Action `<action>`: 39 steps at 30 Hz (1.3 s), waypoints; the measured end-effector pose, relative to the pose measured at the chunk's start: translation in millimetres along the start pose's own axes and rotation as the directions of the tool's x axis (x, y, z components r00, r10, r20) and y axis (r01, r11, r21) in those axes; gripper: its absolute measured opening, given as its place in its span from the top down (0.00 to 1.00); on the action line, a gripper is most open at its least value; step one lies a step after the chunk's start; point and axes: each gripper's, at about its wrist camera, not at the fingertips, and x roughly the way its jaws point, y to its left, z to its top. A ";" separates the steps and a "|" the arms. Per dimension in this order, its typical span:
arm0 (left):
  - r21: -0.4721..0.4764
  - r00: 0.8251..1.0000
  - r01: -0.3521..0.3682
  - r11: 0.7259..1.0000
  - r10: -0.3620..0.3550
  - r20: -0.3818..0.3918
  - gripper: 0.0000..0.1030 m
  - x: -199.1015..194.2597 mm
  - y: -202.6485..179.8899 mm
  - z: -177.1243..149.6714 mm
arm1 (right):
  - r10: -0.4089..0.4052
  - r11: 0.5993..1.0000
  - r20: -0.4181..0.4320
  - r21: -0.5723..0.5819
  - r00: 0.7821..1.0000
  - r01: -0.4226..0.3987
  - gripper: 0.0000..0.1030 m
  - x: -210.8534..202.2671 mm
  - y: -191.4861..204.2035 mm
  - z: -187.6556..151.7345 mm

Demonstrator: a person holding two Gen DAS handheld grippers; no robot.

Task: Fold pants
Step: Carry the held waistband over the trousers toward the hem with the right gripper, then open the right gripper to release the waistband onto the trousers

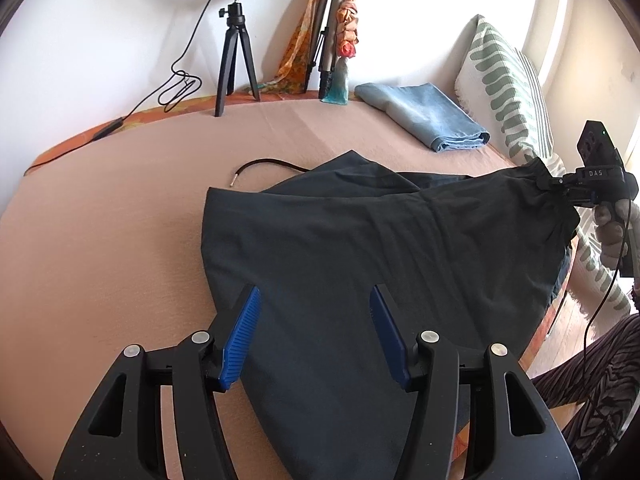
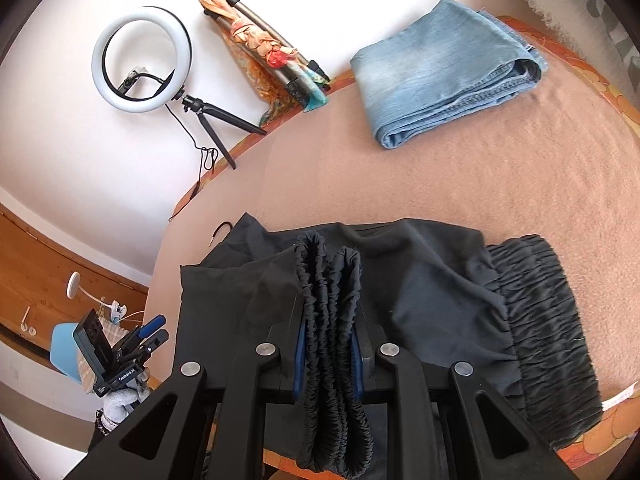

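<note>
Spread wide across the tan blanket (image 1: pixel 120 208): black pants (image 1: pixel 340 248), long axis running from the near-left corner out to the gathered cuffs at the far right. Pinched tight on those elastic cuffs (image 2: pixel 330 300), right gripper (image 2: pixel 329 344), lifting that end clear. Hovering just over the near stretch of cloth, left gripper (image 1: pixel 316 336), pads parted, nothing between them.
</note>
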 end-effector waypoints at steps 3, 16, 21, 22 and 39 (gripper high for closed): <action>0.001 1.000 -0.006 1.000 0.006 -0.002 0.46 1.1 -0.5 -0.7 | -0.037 0.999 0.019 0.009 0.999 0.037 0.84 -8.3 -12.9 4.6; -0.017 1.000 -0.013 1.000 0.013 -0.015 0.43 1.0 5.7 -4.3 | -0.141 0.989 0.003 0.051 0.990 0.140 0.83 -1.4 -49.5 14.3; -0.064 1.000 -0.001 0.998 0.000 -0.028 0.41 1.5 12.3 -8.6 | -0.214 0.976 -0.037 -0.039 0.976 0.212 0.79 16.8 -43.4 12.3; -0.082 1.000 0.005 0.997 -0.008 -0.030 0.41 1.2 15.0 -10.0 | -0.230 0.972 -0.037 -0.059 0.972 0.228 0.75 18.3 -39.9 12.0; -0.287 0.989 0.107 0.952 -0.132 -0.069 0.40 8.1 27.8 -46.8 | -0.233 0.926 0.106 -0.280 0.967 0.254 0.36 11.1 67.7 15.0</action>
